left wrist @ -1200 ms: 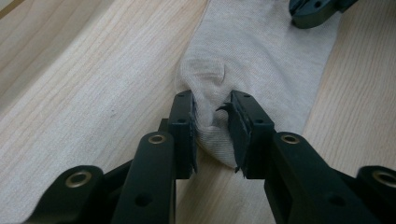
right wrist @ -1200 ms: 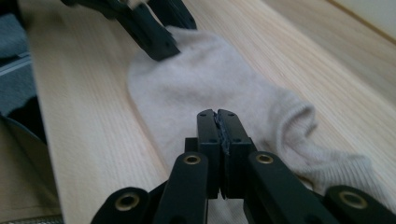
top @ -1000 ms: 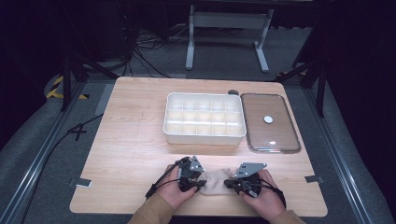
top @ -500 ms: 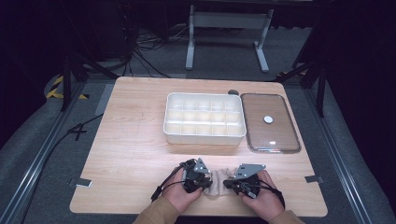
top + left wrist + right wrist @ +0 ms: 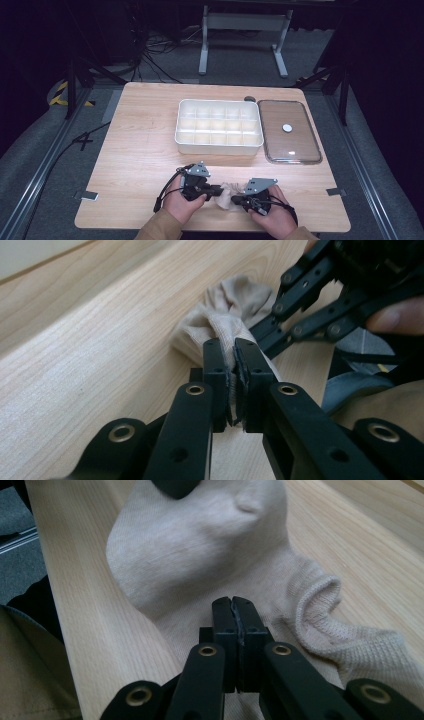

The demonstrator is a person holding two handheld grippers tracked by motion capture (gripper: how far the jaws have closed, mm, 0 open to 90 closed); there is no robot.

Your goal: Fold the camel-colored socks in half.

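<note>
while both grippers pinch — beige sock (image 5: 227, 192), table edge

floor: grey carpeted floor (image 5: 45, 165) is being crossed by black cables (image 5: 160, 52) | furniture: pale wooden table (image 5: 145, 130) is being lit brightly | backdrop: white metal stand (image 5: 240, 30) is being surrounded by darkness

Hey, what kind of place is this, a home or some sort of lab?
Most likely a lab or recording studio, not a home. A lone wooden table stands on grey carpet amid black curtains, with loose cables and a metal stand behind. Both hand-held grippers grip a beige sock.
</note>
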